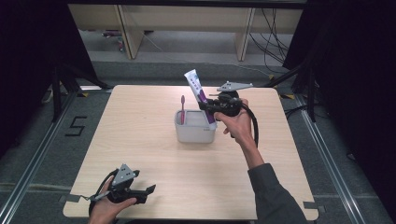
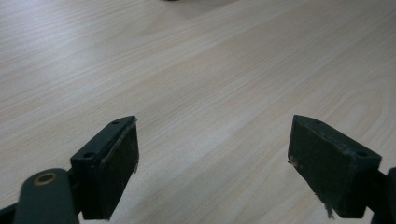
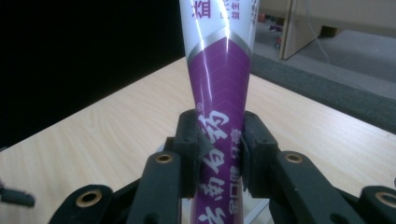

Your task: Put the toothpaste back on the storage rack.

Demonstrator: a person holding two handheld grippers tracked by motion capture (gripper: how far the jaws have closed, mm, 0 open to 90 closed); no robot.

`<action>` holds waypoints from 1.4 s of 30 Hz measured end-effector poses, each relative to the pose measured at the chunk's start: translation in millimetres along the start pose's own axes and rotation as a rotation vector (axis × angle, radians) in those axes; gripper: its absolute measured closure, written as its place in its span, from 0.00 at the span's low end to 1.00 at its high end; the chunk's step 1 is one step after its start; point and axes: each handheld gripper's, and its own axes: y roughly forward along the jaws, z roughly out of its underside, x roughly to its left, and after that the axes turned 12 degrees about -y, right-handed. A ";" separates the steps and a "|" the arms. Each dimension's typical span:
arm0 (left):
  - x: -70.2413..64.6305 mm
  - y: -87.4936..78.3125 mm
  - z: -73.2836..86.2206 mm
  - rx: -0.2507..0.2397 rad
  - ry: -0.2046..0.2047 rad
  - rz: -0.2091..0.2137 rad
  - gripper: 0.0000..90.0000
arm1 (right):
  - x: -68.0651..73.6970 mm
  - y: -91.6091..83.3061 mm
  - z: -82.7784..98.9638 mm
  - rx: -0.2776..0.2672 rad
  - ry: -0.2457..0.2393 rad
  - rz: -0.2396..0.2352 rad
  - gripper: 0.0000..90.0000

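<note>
Purple and white, the plastic toothpaste tube (image 3: 219,93) is clamped between the jaws of your right gripper (image 1: 208,106), and it stands tilted over the right side of the grey plastic box (image 1: 194,132) near the middle of the pale wooden tabletop (image 1: 154,154). In this box a pink toothbrush (image 1: 182,108) stands upright. Your left gripper (image 2: 212,158) rests near the front left corner of the tabletop, with its jaws wide apart and holding nothing.

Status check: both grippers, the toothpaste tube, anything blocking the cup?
Right gripper shut on toothpaste tube, tube's lower end at the white cup. Left gripper open, nothing between its jaws, low at near table edge. Pink toothbrush stands in cup, left side.
</note>
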 end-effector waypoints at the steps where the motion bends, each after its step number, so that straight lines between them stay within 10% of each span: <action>1: 0.3 -0.1 -0.3 0.002 0.005 -0.001 0.18 | -2.1 3.1 0.3 -0.007 -0.005 0.008 0.80; 42: -2.2 1.6 0.4 0.012 0.012 0.012 0.18 | -4.4 60.2 11.5 -0.038 0.072 0.103 0.80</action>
